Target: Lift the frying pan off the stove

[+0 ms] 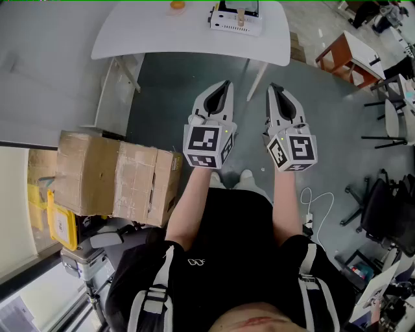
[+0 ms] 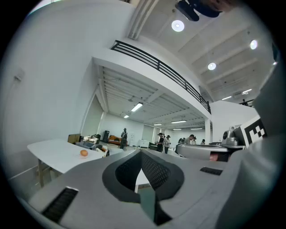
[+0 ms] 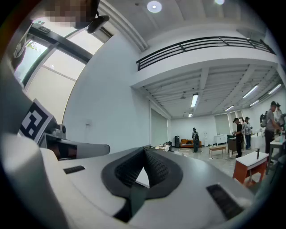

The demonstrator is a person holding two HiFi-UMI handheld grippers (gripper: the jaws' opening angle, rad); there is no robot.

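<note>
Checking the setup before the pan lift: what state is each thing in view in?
Left claw: shut, empty, level.
Right claw: shut, empty, level.
Table: upright.
Orange thing: resting on the table.
White box: resting on the table.
Cardboard boxes: closed.
Pan, stove: not in view.

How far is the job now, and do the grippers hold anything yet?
Nothing looks done. The left gripper and right gripper are shut, empty, held level before the white table. No frying pan or stove shows in any view, so finding, gripping and lifting all remain.
</note>
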